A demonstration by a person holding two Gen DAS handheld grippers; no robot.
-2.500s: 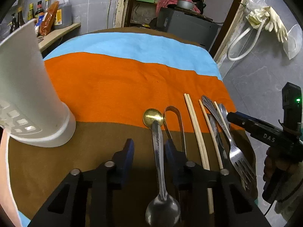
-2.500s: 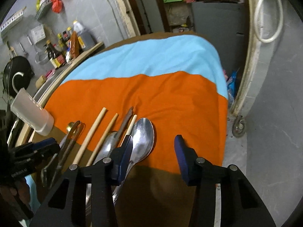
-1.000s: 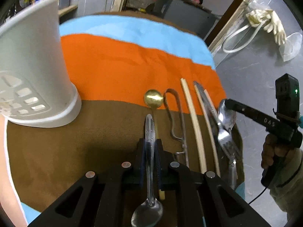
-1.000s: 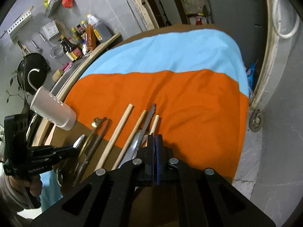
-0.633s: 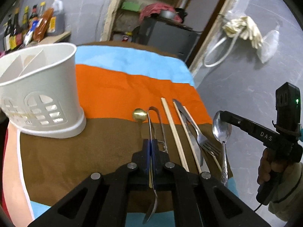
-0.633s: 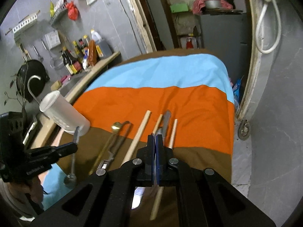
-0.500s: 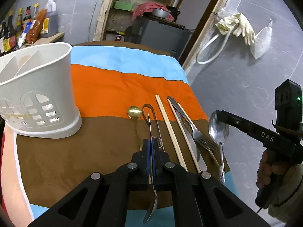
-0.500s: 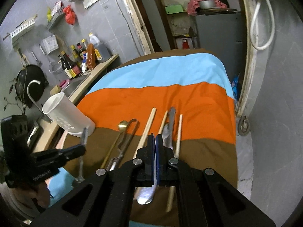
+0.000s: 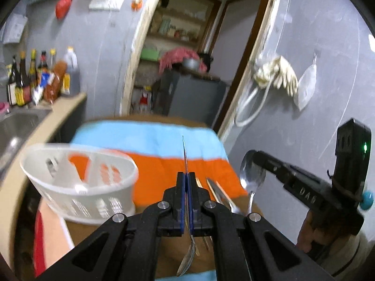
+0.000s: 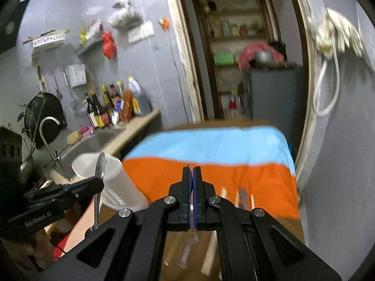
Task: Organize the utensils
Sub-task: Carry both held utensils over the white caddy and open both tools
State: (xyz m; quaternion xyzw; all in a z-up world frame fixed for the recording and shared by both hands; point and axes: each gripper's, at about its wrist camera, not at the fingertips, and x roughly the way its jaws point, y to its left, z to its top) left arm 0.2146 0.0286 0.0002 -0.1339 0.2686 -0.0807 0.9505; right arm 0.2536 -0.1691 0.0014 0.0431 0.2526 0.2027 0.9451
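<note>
My left gripper (image 9: 186, 182) pinches one spoon (image 9: 187, 255) above the table's near edge, and my right gripper (image 10: 192, 182) pinches another spoon (image 9: 252, 175), both lifted clear for carrying to the white caddy (image 9: 93, 201) at the left edge.

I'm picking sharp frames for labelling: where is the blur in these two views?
Left wrist view: the white caddy and cloth smear with motion; the left gripper and its spoon stay crisp. Right wrist view: doorway and gloves blur; the right gripper is sharp.

Home kitchen, steel sink (image 10: 93, 141), sauce bottles (image 10: 105, 110), hanging pan (image 10: 48, 114), pantry shelves (image 10: 234, 28)
</note>
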